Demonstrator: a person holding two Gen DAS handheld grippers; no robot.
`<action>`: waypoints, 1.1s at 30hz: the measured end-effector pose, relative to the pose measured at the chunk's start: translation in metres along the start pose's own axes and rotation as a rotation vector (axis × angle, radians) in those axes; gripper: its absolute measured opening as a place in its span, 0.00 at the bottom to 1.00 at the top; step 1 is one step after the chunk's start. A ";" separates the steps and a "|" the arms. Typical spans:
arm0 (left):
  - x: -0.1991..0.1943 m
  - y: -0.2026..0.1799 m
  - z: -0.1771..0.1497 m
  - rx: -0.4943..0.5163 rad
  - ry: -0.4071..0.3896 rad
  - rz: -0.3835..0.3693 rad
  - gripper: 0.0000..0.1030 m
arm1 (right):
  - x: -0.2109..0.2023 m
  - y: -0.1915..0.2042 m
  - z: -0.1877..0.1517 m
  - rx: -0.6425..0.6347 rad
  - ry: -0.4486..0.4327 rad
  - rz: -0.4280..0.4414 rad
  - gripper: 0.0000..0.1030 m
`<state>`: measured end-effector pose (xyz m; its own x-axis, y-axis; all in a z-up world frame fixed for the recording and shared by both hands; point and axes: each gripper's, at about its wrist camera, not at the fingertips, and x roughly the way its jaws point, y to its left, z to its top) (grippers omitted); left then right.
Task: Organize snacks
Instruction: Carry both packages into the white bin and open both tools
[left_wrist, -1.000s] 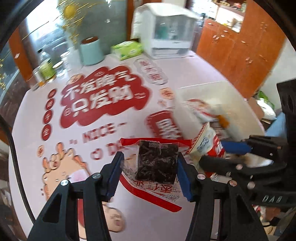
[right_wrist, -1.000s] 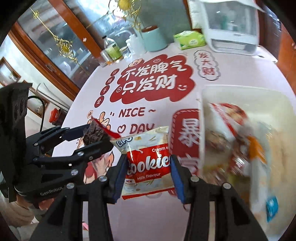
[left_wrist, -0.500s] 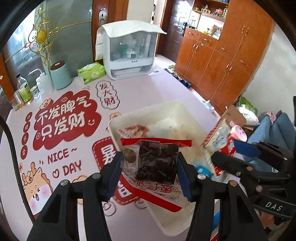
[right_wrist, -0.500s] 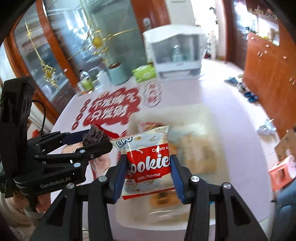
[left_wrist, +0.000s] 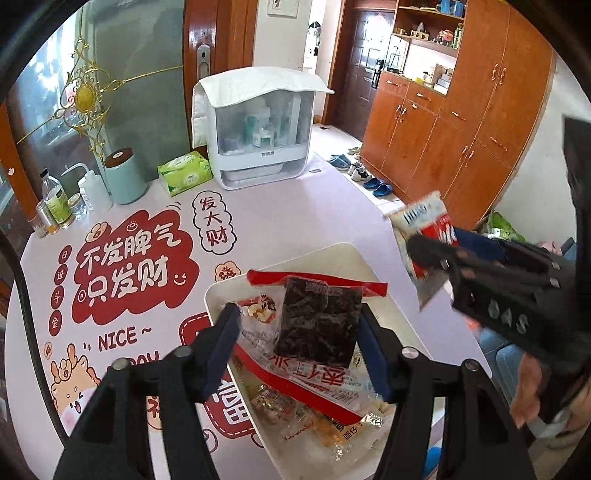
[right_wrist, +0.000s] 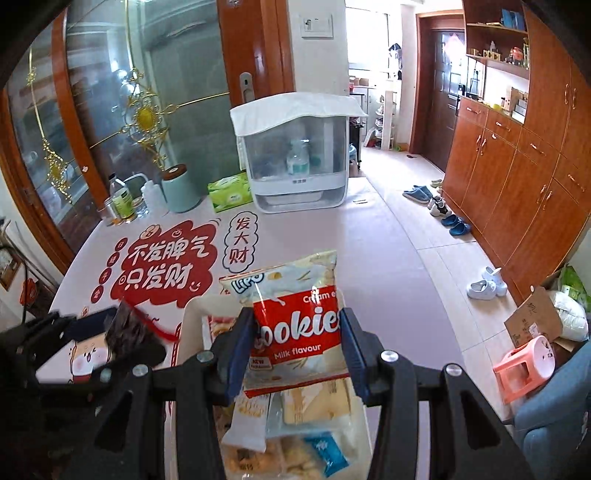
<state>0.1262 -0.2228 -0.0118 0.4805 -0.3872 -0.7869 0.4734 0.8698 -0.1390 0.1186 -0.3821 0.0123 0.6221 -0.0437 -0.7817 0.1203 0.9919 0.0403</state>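
My left gripper (left_wrist: 299, 350) is shut on a clear red-edged snack packet with a dark block inside (left_wrist: 317, 325) and holds it above the white bin (left_wrist: 332, 254). My right gripper (right_wrist: 297, 354) is shut on a red and white cookies bag (right_wrist: 295, 325) and holds it over the same bin (right_wrist: 207, 302), which holds several snack packets. The right gripper with the cookies bag (left_wrist: 424, 225) also shows at the right in the left wrist view. The left gripper with its packet (right_wrist: 122, 328) shows at the left in the right wrist view.
At the table's far edge stand a white covered cabinet (left_wrist: 258, 133), a green tissue box (left_wrist: 184, 173), a mint canister (left_wrist: 125, 177) and some bottles (left_wrist: 55, 206). The table mat (left_wrist: 129, 269) bears red print. Wooden cupboards (right_wrist: 517, 177), shoes and a pink stool (right_wrist: 524, 365) are to the right.
Both grippers have risen and moved right with their packets, from beside the bin to above it. More of the room now shows.
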 end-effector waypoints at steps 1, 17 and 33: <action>0.001 0.001 -0.001 -0.005 0.003 0.003 0.66 | 0.003 -0.001 0.003 0.004 0.003 0.002 0.46; -0.004 0.007 -0.010 -0.044 0.001 0.045 0.93 | 0.025 0.001 0.013 0.030 0.028 0.056 0.53; -0.040 0.018 -0.034 -0.070 -0.042 0.170 0.94 | 0.003 0.011 -0.013 0.067 0.031 0.091 0.56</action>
<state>0.0905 -0.1815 -0.0032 0.5803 -0.2439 -0.7770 0.3308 0.9424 -0.0488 0.1120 -0.3693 0.0020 0.6085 0.0512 -0.7919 0.1165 0.9814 0.1529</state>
